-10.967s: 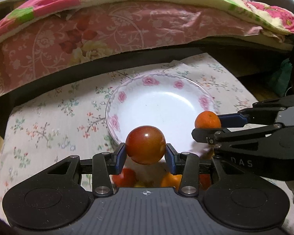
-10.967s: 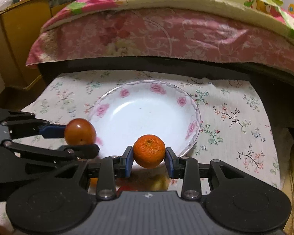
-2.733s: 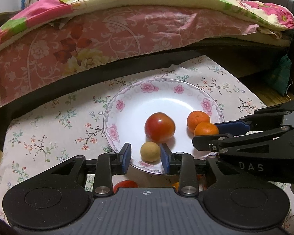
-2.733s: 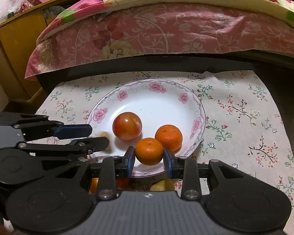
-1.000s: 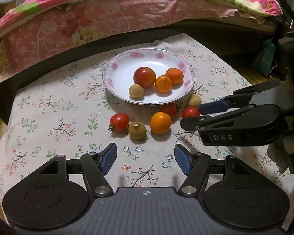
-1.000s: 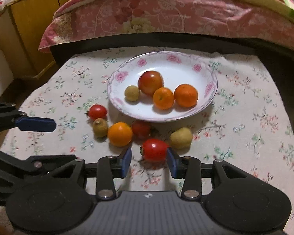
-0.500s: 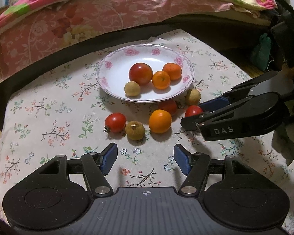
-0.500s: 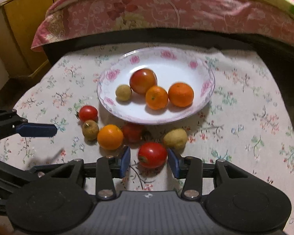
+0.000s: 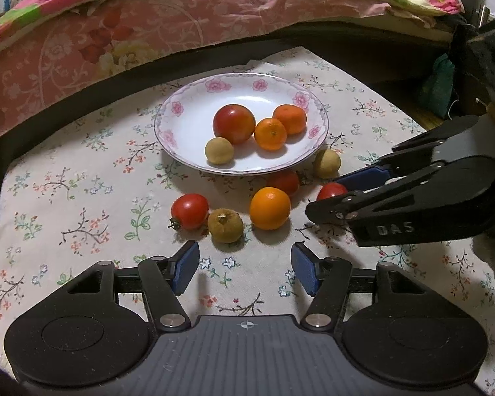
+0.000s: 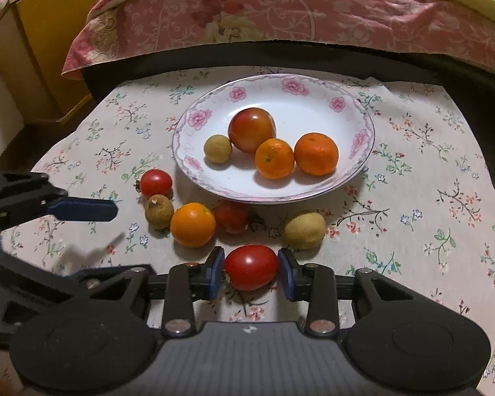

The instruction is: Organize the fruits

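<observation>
A floral-rimmed white plate (image 10: 313,112) holds a big tomato (image 10: 251,128), two mandarins (image 10: 274,158) and a longan (image 10: 217,148). On the cloth in front lie an orange (image 9: 270,208), a cherry tomato (image 9: 189,210), a brown longan (image 9: 225,225), another tomato (image 9: 283,181) and a pale longan (image 9: 327,163). My right gripper (image 10: 250,267) is closing on a small red tomato (image 10: 251,265); both pads touch its sides. My left gripper (image 9: 244,257) hovers open just short of the brown longan, jaws narrowing slightly, nothing between them.
The fruit lies on a flowered cloth (image 9: 82,198). A bed with a pink floral cover (image 9: 181,16) and a dark frame runs close behind the plate. A yellow cabinet (image 10: 33,49) stands at the left, a green bag (image 9: 440,82) at the right.
The right gripper's jaws have drawn in until both pads touch the small red tomato. The left gripper stays open near the loose fruit, its pads slightly closer together.
</observation>
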`<state>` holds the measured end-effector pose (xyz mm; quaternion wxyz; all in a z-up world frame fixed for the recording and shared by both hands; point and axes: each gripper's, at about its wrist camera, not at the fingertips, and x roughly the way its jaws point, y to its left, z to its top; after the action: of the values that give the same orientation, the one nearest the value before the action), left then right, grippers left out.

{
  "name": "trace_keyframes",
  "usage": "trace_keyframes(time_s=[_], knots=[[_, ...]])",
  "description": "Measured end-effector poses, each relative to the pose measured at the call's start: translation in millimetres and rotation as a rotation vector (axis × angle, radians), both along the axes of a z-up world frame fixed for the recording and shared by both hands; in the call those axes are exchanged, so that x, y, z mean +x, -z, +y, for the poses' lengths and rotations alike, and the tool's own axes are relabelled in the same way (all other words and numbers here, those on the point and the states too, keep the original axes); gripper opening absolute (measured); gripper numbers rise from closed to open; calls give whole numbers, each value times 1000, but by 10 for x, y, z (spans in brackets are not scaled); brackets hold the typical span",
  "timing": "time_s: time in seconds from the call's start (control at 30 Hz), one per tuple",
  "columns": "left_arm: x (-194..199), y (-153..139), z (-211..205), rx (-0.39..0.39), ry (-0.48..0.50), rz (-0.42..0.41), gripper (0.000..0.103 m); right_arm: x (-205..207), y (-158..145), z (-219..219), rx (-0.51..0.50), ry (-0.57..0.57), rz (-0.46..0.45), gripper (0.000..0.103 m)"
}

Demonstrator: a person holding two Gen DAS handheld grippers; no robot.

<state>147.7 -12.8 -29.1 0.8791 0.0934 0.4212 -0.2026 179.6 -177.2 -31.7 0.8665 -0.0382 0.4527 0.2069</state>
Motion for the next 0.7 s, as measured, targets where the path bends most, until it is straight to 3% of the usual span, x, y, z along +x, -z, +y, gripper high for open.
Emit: trace_keyframes(time_s=[0.17, 0.3, 0.7], knots=[[47, 29, -50, 30, 25, -34, 65, -27, -67, -67, 24, 12, 1, 35], [147, 115, -28, 45, 10, -17, 59, -44, -87, -96, 40, 13, 7, 35], [284, 180, 15, 29, -21, -7, 46, -51, -31, -108, 47, 9, 37, 35]])
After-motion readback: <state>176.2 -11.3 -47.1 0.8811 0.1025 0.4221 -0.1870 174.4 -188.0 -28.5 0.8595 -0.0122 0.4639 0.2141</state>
